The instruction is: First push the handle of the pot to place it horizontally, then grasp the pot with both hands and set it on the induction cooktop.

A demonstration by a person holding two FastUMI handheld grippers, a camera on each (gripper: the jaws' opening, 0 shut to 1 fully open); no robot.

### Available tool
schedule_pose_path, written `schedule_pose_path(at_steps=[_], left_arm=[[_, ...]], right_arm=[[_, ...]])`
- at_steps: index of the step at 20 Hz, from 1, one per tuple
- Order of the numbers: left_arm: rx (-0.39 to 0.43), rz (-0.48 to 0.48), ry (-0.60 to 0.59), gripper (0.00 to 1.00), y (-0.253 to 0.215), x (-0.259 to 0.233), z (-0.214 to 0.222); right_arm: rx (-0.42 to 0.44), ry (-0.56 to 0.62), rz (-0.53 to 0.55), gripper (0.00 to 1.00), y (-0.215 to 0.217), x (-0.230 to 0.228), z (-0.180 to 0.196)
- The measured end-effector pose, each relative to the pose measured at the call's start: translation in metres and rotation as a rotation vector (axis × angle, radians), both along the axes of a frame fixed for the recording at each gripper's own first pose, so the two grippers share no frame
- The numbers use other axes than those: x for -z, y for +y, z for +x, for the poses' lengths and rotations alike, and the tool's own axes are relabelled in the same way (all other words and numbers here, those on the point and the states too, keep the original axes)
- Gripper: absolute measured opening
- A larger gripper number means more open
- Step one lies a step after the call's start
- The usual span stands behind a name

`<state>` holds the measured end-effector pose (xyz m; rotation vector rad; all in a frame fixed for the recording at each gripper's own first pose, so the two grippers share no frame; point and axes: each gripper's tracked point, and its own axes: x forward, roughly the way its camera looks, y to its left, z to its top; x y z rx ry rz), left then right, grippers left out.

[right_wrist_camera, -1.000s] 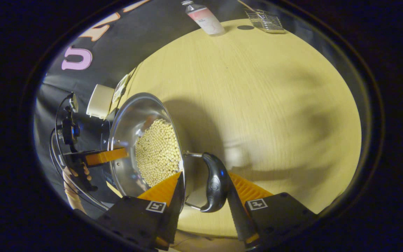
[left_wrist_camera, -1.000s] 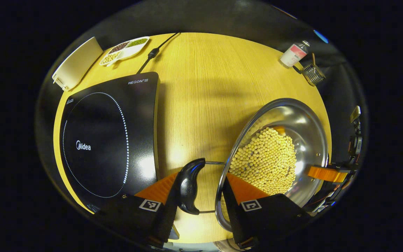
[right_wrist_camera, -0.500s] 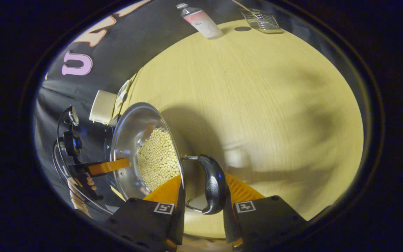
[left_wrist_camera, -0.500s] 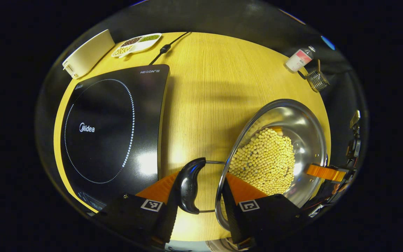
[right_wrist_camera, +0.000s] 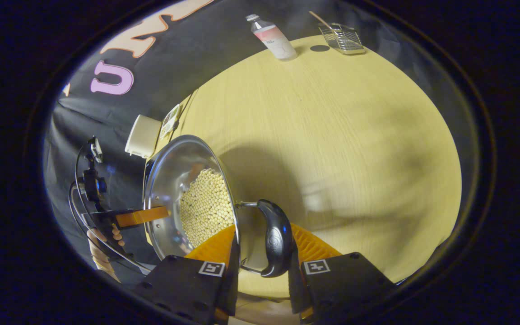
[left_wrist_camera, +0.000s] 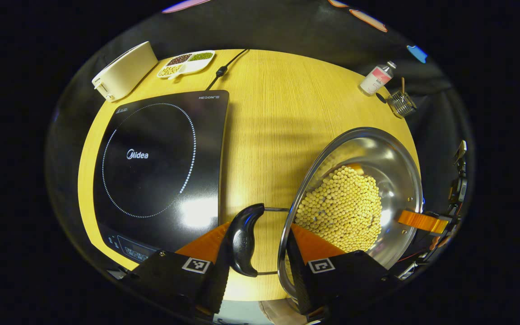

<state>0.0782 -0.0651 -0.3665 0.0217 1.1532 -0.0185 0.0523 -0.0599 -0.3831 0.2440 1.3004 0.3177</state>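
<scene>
- A round pale wooden table (left_wrist_camera: 264,126) lies under dim booth light, with black cloth behind it
- In the left gripper view, a black induction cooktop (left_wrist_camera: 160,167) lies flat at centre left of the frame; a cord (left_wrist_camera: 224,67) runs off toward the top
- At the upper left, a cream box (left_wrist_camera: 124,70) sits beside a divided dish of beans (left_wrist_camera: 187,62)
- At the upper right, a small bottle (left_wrist_camera: 375,79) stands just beside a wire basket (left_wrist_camera: 402,103)
- The steel pot (left_wrist_camera: 391,158), heaped with yellow soybeans (left_wrist_camera: 339,207), is at lower right of that view, apart from the cooktop
- The left gripper (left_wrist_camera: 257,246) straddles the pot's black side handle (left_wrist_camera: 243,239) and rim, one finger outside the handle and one inside the pot; whether both press is not clear
- The right gripper (right_wrist_camera: 260,250) straddles the opposite handle (right_wrist_camera: 276,239) the same way, at bottom centre of the right gripper view; its grip cannot be told either
- A hand (right_wrist_camera: 102,246) at lower left there holds the left gripper
</scene>
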Motion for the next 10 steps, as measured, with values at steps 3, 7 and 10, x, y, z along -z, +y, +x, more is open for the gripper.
schedule_pose_path(at_steps=[3,7,10], left_arm=[[-0.001,-0.009,-0.001,0.65,0.007,-0.010,-0.008],[0.019,-0.016,-0.008,0.66,0.028,-0.028,-0.012],[0.033,-0.020,-0.016,0.64,0.057,-0.040,-0.009]], right_arm=[[-0.004,-0.018,-0.004,0.49,0.010,-0.011,-0.010],[0.014,-0.046,-0.011,0.49,0.031,-0.023,-0.022],[0.041,-0.058,-0.014,0.49,0.059,-0.028,-0.033]])
